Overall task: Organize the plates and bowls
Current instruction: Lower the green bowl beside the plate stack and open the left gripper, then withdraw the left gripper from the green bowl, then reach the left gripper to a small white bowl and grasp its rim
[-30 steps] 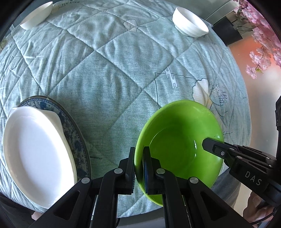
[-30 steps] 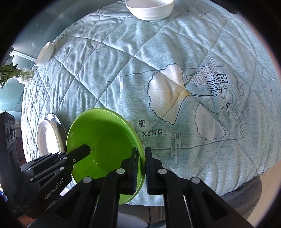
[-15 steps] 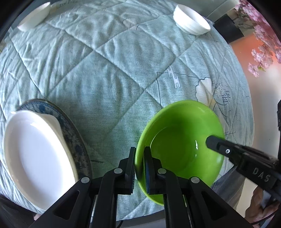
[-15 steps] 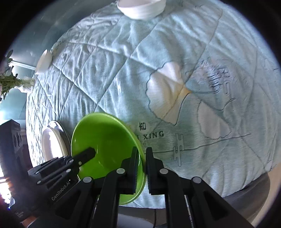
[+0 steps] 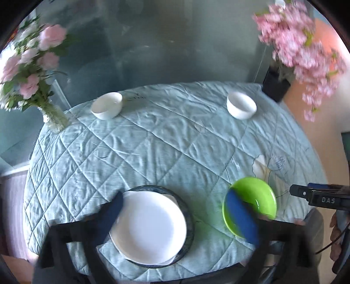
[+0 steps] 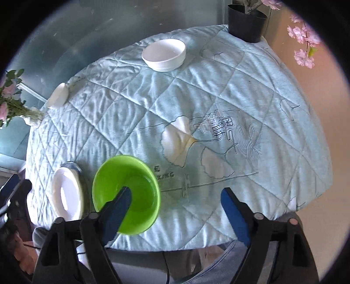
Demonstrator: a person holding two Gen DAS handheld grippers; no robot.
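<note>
A green bowl sits on the quilted table near the front edge. A white plate lies on a dark patterned plate to its left. Two white bowls stand at the far side, one on the left and one on the right. My left gripper is open and raised above the white plate and the green bowl, blurred. My right gripper is open and raised, its left finger over the green bowl.
A glass vase of pink flowers stands at the table's far left edge. A black pot of pink blossoms stands at the far right edge. The blue quilted cloth covers the round table.
Both grippers were shut on the green bowl's rim; both have let go, opened wide and pulled back and up. The bowl rests on the table.
</note>
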